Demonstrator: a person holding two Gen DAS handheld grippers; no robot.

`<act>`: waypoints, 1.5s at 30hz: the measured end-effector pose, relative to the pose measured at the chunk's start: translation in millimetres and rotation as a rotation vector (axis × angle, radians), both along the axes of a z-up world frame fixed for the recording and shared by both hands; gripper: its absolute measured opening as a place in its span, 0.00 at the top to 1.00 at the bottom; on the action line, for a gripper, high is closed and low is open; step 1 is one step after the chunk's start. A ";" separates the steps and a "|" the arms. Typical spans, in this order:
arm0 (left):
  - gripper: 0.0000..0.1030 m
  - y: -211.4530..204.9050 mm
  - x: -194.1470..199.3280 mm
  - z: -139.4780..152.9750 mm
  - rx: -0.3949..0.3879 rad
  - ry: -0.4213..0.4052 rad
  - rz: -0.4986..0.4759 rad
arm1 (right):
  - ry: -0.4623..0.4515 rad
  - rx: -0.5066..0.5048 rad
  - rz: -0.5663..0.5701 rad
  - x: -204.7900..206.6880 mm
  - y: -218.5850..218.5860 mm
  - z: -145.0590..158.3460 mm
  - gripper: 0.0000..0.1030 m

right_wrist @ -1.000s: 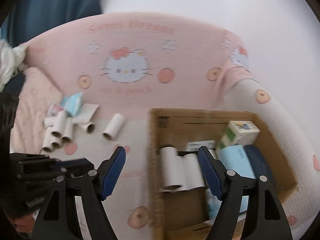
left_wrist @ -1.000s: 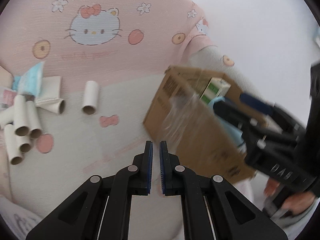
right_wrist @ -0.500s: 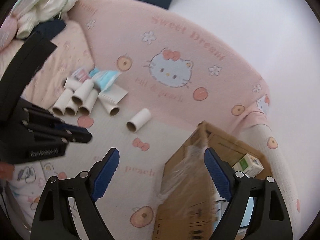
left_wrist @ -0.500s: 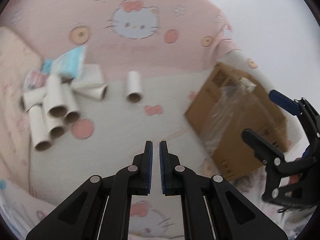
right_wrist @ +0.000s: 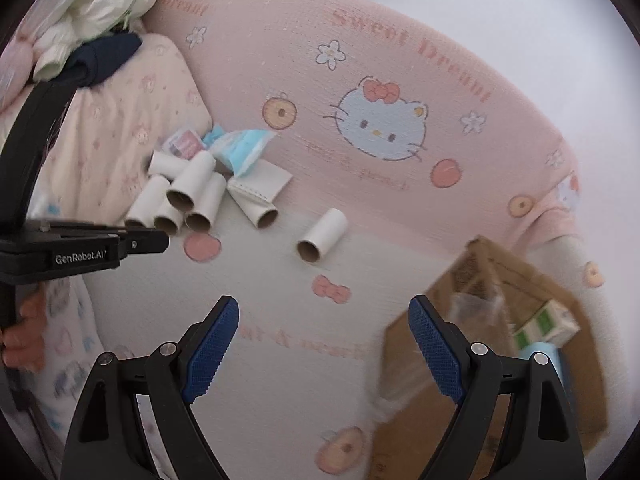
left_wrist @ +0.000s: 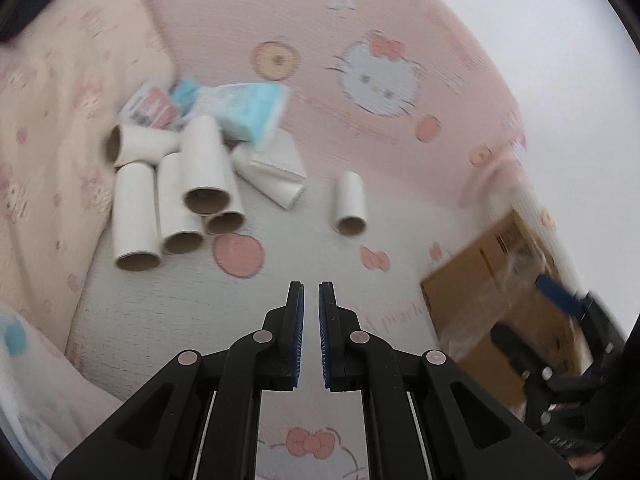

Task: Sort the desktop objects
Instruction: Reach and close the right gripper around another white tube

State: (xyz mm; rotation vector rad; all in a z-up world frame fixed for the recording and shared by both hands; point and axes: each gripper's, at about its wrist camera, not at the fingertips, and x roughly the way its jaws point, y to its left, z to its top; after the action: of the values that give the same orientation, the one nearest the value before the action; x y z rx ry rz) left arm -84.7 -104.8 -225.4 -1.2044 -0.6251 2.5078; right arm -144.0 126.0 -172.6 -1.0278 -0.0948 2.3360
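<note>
Several cardboard tubes lie in a pile on the Hello Kitty bed cover, with a blue tissue pack and a small pink packet behind them. One tube lies alone to the right. My left gripper is shut and empty, hovering short of the lone tube. My right gripper is open and empty above the cover; the lone tube lies ahead of it and the pile to the left. The cardboard box sits at the right and holds a green-and-white carton.
A pink pillow lies left of the pile. Bundled clothes sit at the far left back. The pink raised cover rises behind the objects. The box also shows at the right of the left wrist view, with the right gripper beside it.
Both grippers swung left, away from the box and toward the tubes. The tube pile now sits nearer and more central in the left wrist view. Jaw states unchanged.
</note>
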 end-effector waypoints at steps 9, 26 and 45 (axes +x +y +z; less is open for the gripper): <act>0.62 -72.3 -21.7 -7.7 0.149 -0.102 0.274 | 0.082 -0.185 0.043 -57.5 4.7 -26.4 0.17; 0.54 -145.2 -112.8 -38.1 0.140 -0.421 0.251 | 0.126 -0.464 0.122 -157.1 -8.2 -77.0 0.17; 0.63 -131.0 -116.1 -71.4 0.083 -0.564 0.232 | 0.118 -0.709 0.099 -207.7 -6.3 -135.2 0.31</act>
State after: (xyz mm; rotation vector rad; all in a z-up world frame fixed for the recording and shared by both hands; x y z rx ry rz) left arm -200.8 -235.8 -296.9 -1.9204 -1.0404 2.2720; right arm -351.7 119.7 -307.8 -1.2098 0.7942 2.5679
